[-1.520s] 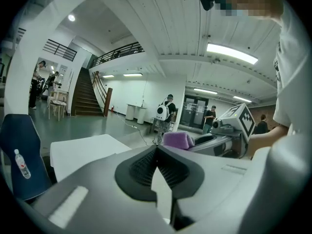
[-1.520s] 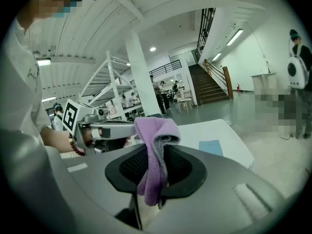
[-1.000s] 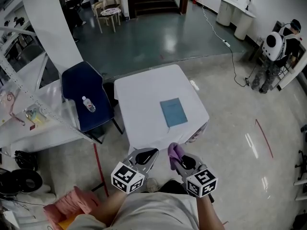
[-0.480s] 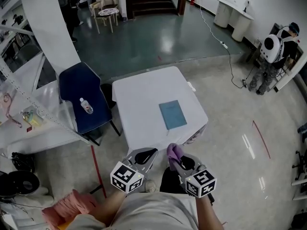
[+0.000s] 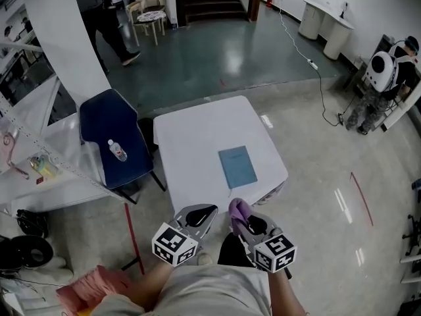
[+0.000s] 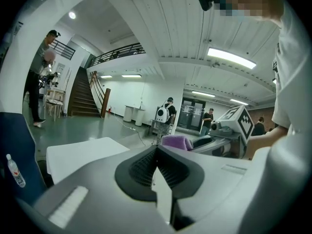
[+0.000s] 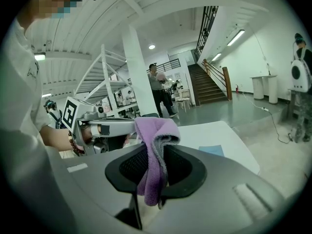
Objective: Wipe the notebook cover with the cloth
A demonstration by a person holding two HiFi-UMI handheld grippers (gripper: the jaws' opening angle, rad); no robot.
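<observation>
- Firmly, the right gripper is clamped on the purple cloth; its own view shows the cloth folded over and pinched between the ribbed pads, one end standing above the jaws and the other hanging below them.
- The left gripper has its jaws together with nothing between them, as its own view shows.
- From the head view, both grippers are held side by side close to the person's body, off the near edge of the white table, neither touching it.
- The cloth touches only the right gripper and is well apart from the notebook.
- That blue notebook lies flat and closed on the right half of the table, nearer the near edge than the far one.
- The head view alone shows the notebook's whole outline; the right gripper view catches only a thin blue strip of it beyond the cloth, and in the left gripper view it cannot be made out.
- The left gripper view shows the other gripper's marker cube and the cloth's purple tip to its right.
- Left of the table stands a dark blue chair with a small water bottle lying on its seat.
- Across the room at the right, a person with a white backpack stands by the wall.
</observation>
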